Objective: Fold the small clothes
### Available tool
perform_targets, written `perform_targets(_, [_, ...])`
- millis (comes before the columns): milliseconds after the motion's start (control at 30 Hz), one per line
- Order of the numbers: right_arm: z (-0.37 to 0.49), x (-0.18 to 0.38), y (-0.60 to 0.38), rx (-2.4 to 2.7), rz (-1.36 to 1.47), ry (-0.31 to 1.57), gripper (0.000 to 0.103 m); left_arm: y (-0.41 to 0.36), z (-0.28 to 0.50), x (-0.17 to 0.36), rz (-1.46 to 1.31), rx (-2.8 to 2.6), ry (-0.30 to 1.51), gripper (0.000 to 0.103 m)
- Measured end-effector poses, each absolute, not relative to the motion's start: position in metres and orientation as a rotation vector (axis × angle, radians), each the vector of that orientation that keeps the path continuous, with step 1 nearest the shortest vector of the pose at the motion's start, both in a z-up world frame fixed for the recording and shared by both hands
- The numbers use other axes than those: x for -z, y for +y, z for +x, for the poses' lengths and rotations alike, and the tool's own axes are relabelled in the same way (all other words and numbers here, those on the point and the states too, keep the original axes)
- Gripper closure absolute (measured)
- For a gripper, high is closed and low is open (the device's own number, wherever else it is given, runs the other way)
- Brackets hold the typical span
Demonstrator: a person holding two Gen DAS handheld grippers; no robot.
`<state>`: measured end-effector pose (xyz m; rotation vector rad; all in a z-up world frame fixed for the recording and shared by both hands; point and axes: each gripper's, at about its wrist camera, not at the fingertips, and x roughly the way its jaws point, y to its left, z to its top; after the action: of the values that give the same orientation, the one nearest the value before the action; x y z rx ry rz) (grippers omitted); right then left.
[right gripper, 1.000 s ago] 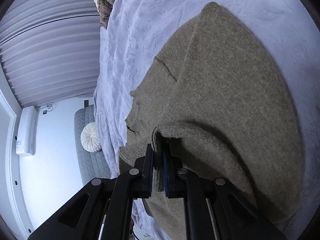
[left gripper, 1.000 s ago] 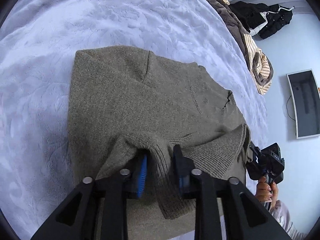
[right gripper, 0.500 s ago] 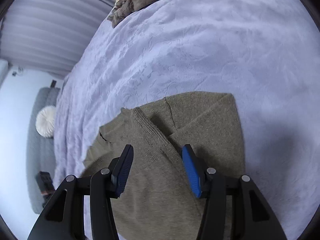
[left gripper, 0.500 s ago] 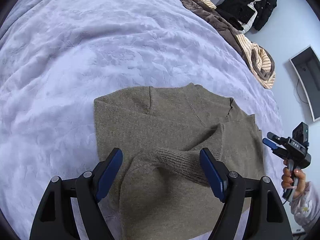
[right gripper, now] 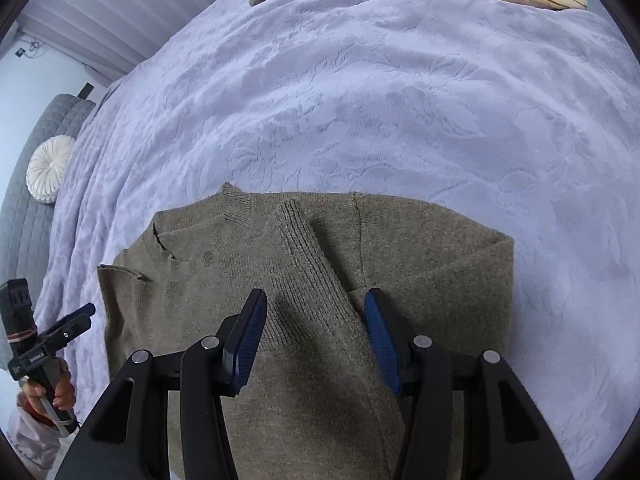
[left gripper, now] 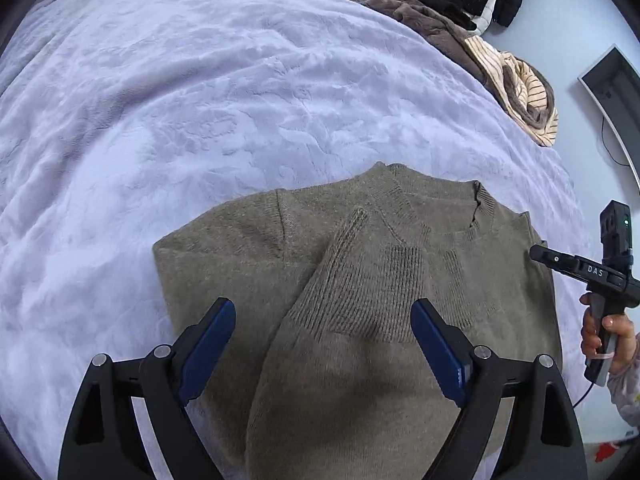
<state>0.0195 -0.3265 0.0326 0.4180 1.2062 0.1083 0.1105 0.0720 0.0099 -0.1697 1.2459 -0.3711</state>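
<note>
Sleeve fold released: both tongs spread above the sweater.

The olive knit sweater (left gripper: 360,280) lies flat on the bed (left gripper: 200,100), both sleeves (right gripper: 308,272) crossed over the chest. The left tongs (left gripper: 323,354) have just been opening and stand wide, nothing pinched; the right tongs (right gripper: 316,344) have likewise just been opening, pads clear of the knit. Judged next move: grip the hem at both corners and fold it toward the collar. The bed carries a textured lilac blanket; a clothes pile (left gripper: 480,48) lies at its far edge, a round cushion (right gripper: 50,168) beside it.
</note>
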Motion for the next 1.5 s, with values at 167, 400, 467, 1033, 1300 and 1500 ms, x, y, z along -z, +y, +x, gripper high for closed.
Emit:
perform_targets(167, [0.027, -0.032, -0.323, -0.105, 0.393, 1.192, 0.047, 0.048, 0.132, 0.008, -0.119, 0.353, 1.266, 0.040])
perform_targets(400, [0.019, -0.055, -0.291, -0.101, 0.198, 1.139, 0.097, 0.051, 0.123, -0.016, -0.128, 0.344, 1.197, 0.096])
perform_targets(467, [0.009, -0.076, -0.290, -0.106, 0.169, 1.082, 0.097, 0.058, 0.118, -0.036, -0.149, 0.352, 1.144, 0.096])
perform_targets(1033, [0.036, -0.022, -0.325, 0.057, 0.232, 1.136, 0.087, 0.072, 0.149, 0.013, 0.009, 0.010, 1.133, 0.038])
perform_targets(1300, [-0.006, -0.067, -0.342, 0.063, 0.312, 1.083, 0.087, 0.105, 0.116, -0.030, -0.133, 0.132, 1.136, 0.038])
perform_targets(1500, [-0.022, -0.026, -0.298, -0.012, 0.249, 1.177, 0.088, 0.057, 0.085, 0.010, -0.088, 0.171, 1.234, 0.038])
